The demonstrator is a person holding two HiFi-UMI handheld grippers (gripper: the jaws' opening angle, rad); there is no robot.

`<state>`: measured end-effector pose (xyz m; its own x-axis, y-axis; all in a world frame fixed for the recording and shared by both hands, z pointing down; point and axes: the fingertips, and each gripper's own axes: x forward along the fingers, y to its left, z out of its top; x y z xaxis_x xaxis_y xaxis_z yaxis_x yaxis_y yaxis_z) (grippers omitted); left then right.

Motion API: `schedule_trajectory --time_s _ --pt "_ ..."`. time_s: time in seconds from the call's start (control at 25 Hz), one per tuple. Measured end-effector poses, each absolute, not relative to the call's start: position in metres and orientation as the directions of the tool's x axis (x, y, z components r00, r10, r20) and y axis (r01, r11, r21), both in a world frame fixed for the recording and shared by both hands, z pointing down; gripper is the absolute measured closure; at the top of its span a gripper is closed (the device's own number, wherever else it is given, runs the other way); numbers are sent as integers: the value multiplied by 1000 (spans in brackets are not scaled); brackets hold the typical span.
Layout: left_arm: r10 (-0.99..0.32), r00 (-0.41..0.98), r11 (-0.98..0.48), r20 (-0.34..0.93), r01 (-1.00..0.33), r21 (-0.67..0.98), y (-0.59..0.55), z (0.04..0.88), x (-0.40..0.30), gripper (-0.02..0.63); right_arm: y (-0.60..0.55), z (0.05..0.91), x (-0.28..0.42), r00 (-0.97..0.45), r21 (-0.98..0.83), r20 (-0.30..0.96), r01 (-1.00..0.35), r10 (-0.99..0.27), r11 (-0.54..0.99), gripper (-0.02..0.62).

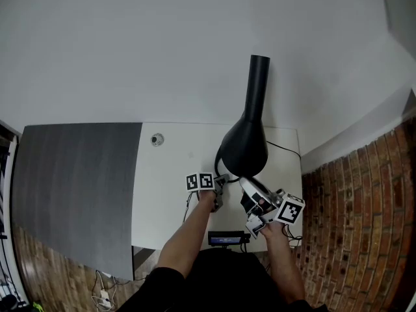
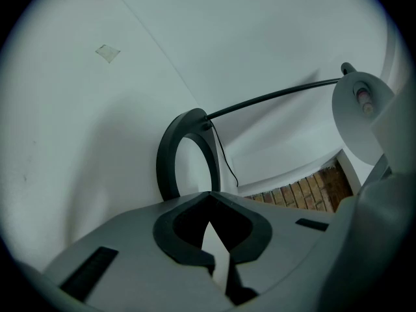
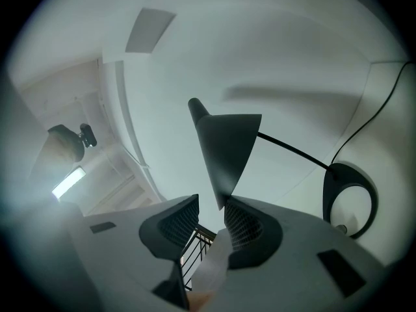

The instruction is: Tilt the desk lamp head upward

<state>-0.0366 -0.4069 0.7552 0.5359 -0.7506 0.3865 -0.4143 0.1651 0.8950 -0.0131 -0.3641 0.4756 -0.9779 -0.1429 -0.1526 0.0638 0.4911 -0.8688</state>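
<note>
Black cone-shaped desk lamp head (image 3: 224, 145) on a thin arm (image 3: 292, 149), rim edge between the parted jaws of the right claw (image 3: 211, 201), contact unclear; left claw (image 2: 208, 197) closed, empty

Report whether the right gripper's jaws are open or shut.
Open: the right gripper has its jaws standing apart, and the rim of the lamp head dips between them, unclamped.

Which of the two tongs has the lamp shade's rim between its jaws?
The right tongs: the rim of the lamp shade dips between their parted jaws. The left tongs are shut on nothing, facing the ring base.
</note>
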Motion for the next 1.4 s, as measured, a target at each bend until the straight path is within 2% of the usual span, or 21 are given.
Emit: schedule_trajectory --time_s 1.4 --pt "-749 538 166 387 -413 895 -409 758 -38 597 -321 373 5 -944 -725 -327 227 -35 650 476"
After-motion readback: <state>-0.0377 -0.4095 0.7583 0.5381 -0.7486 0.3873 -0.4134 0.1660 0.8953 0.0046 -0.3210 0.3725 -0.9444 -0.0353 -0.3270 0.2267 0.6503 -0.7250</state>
